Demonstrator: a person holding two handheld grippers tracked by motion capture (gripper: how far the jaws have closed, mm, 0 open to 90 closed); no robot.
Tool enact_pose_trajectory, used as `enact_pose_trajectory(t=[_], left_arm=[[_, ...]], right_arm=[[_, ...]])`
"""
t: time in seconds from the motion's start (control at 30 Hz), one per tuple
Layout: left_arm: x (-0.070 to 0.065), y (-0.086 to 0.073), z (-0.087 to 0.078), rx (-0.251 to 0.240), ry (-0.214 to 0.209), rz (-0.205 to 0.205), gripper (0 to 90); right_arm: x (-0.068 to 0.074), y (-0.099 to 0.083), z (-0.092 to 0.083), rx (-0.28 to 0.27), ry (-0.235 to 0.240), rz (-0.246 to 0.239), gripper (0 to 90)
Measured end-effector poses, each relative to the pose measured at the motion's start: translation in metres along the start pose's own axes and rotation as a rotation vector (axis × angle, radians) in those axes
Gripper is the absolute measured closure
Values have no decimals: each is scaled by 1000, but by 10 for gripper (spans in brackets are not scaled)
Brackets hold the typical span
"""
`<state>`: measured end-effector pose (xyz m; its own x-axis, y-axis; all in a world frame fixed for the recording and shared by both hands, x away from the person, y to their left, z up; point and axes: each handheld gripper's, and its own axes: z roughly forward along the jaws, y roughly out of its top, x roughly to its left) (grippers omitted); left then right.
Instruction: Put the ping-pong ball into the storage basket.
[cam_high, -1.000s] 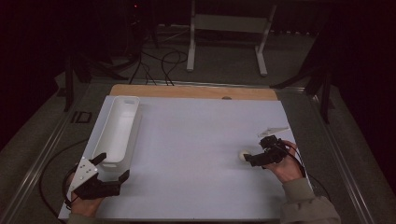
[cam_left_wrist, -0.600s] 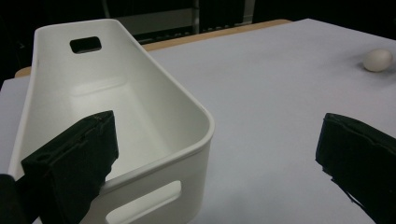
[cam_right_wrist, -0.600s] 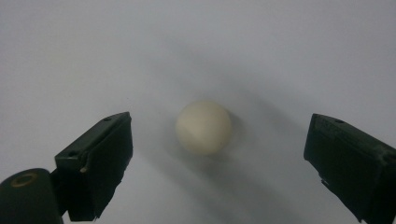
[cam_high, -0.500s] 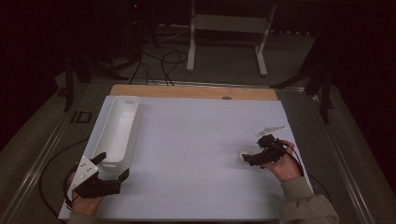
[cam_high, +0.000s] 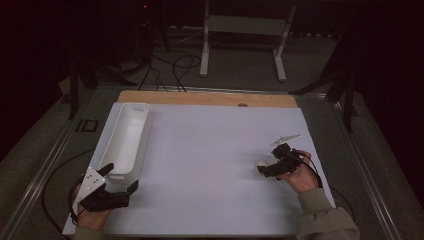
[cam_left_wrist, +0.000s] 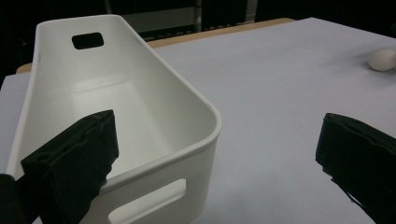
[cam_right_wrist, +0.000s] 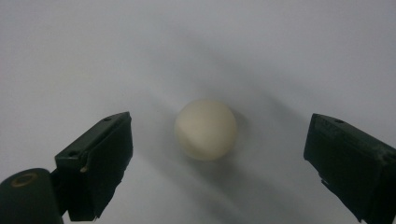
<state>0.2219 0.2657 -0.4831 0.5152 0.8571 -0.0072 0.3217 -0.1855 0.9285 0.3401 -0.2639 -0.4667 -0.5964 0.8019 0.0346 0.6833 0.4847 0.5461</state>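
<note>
A small cream ball (cam_right_wrist: 206, 129) lies on the white table sheet (cam_high: 210, 165), near the right edge. The right gripper (cam_high: 264, 169) is low beside it with jaws spread wide; the ball sits between them and seems not touched, though the picture is a little blurred. The left gripper (cam_high: 119, 179) is also wide open, at the near end of the white bin (cam_high: 125, 140), one jaw over its rim.
</note>
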Motion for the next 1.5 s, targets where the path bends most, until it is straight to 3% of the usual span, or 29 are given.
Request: enact_pose_trajectory(t=[1.1, 1.33, 1.5], left_arm=[[-1, -1, 1, -2, 5, 11, 0], [-1, -1, 1, -3, 5, 11, 0], [-1, -1, 1, -2, 6, 13, 0]], right_arm=[[3, 5, 27, 76, 20, 8, 90], [4, 6, 30, 90, 18, 6, 155], [5, 7, 31, 105, -1, 3, 281]])
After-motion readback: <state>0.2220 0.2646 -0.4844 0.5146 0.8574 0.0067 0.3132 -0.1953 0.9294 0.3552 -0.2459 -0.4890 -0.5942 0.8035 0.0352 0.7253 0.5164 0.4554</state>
